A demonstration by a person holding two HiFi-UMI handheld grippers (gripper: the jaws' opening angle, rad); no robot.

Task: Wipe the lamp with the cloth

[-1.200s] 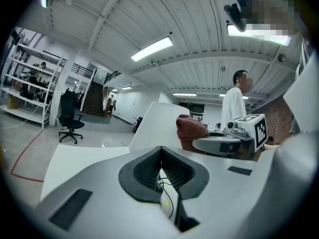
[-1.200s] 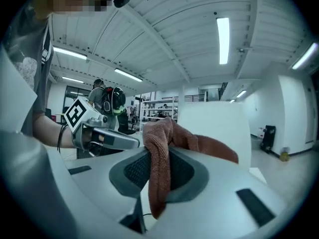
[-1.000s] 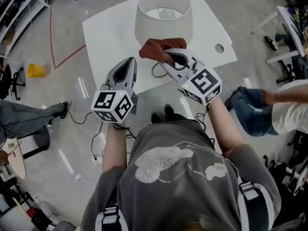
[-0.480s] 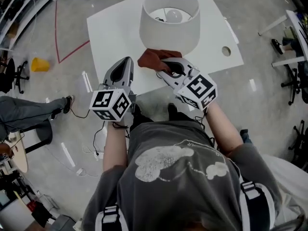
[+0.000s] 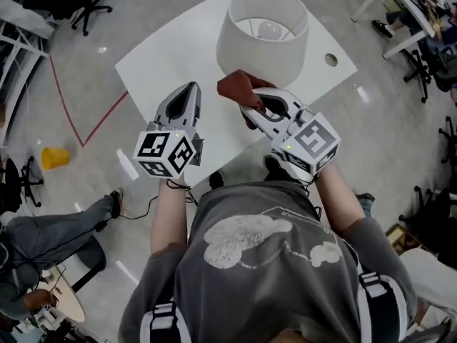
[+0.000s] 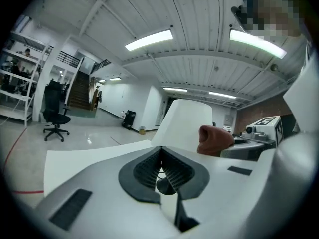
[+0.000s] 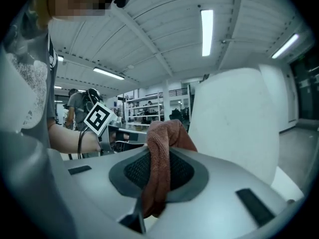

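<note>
Pinching the cloth point(image 5: 236, 88) in your right gripper point(image 5: 250, 107), you have it at the near wall of the lamp point(image 5: 263, 38), which stands in the upper centre of the head view on the white table point(image 5: 161, 66). In the right gripper view the rust-brown fabric runs as a folded rope between the jaws, with a bunched end poking out ahead of them. The shade fills the right of that frame just beside it. I cannot tell whether the two touch.

Your left gripper point(image 5: 191, 88) hovers at centre left, jaws pressed together on nothing, apart from the lamp.

To wipe well, lead with the bunched end so that fabric meets the shade, not the hard jaw tips. The shade looks light and its wall thin, so I would press gently; a firm push could tip or slide the lamp towards the table's far edge. Sweep along the curve in overlapping passes, turning your wrist to follow the wall. Bracing the lamp with the left gripper on the opposite side would likely help. Hold the pinch firm, since the cloth is only folded through.
</note>
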